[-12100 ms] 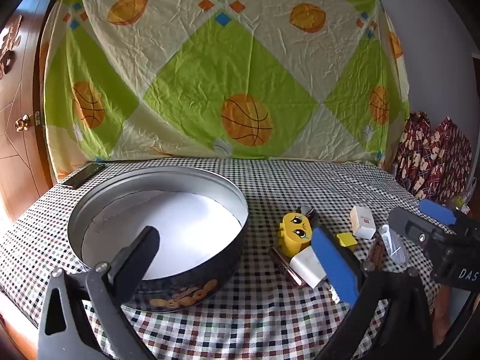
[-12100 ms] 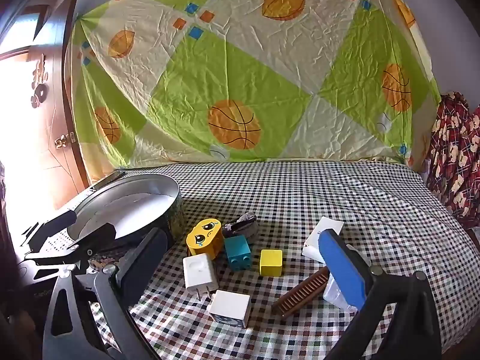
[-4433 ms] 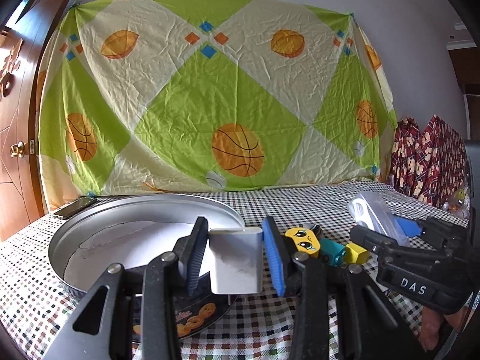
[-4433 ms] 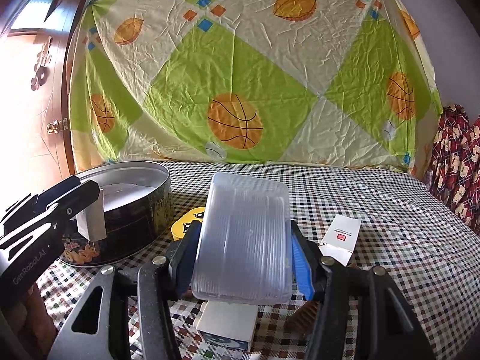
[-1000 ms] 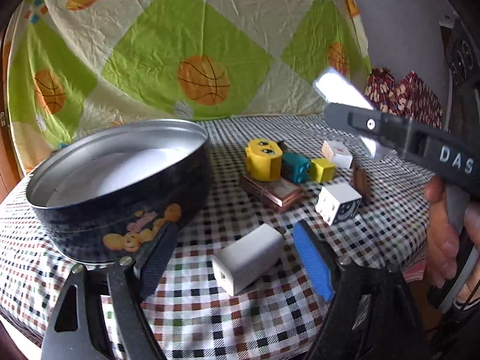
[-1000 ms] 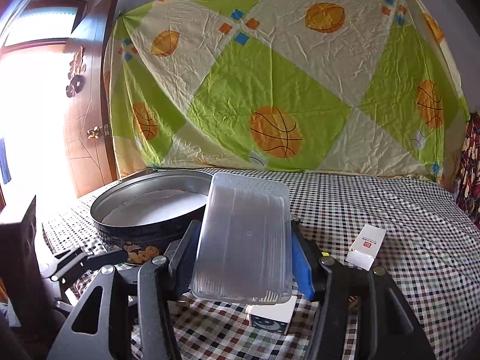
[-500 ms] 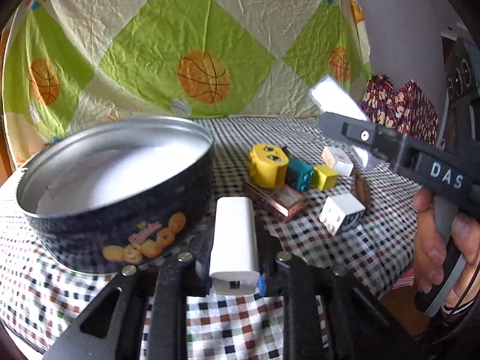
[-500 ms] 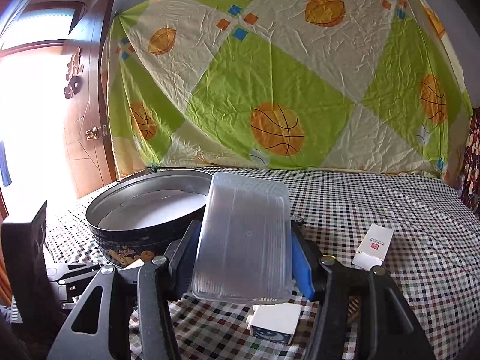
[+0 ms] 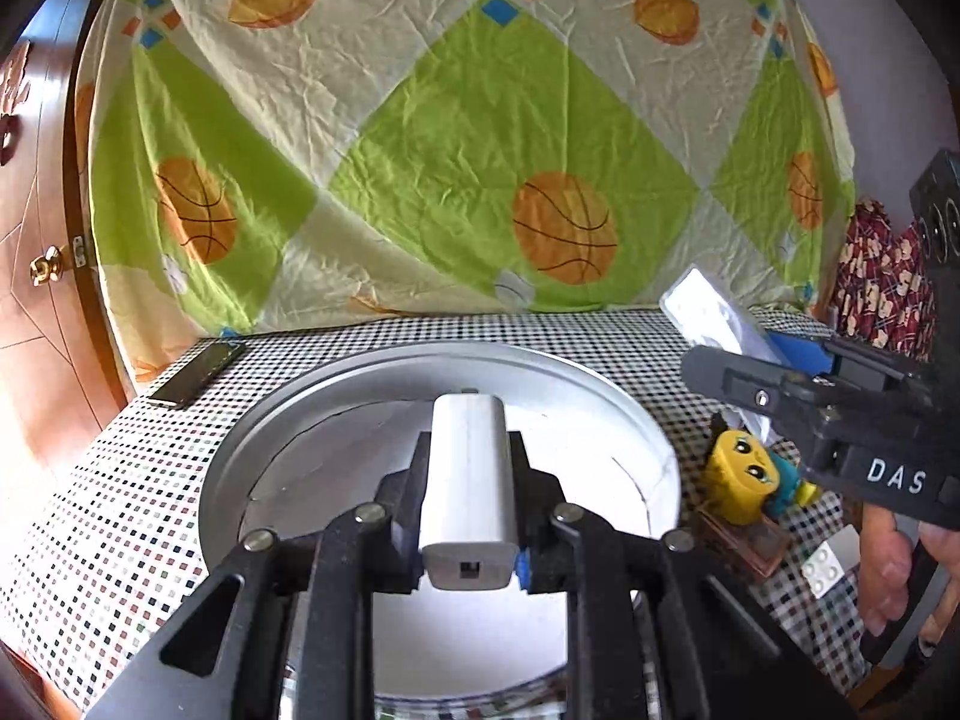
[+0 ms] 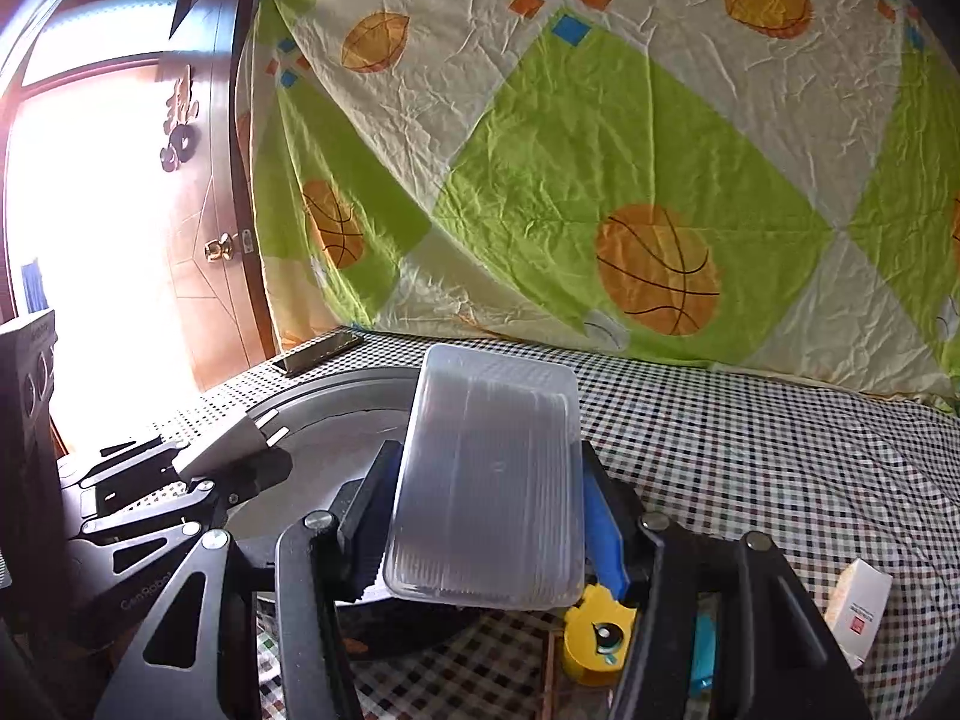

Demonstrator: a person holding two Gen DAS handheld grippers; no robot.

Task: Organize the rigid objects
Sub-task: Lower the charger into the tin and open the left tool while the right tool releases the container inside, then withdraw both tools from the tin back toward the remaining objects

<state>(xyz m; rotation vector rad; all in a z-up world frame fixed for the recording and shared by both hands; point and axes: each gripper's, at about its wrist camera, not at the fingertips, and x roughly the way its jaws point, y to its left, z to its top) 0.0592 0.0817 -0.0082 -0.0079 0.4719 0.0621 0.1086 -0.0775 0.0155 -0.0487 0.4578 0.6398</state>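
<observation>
— Gripping what; where?
— Left claw (image 9: 471, 498) clamps the white charger (image 9: 469, 480) above the round tin (image 9: 648, 450); right claw (image 10: 489, 516) pinches the clear plastic box (image 10: 489, 480) beside it.

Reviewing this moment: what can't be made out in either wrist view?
- Left wrist view: the tin's near floor, hidden by the left gripper and its white charger.
- Right wrist view: the yellow face block, mostly hidden behind the right gripper and its clear plastic box.
</observation>
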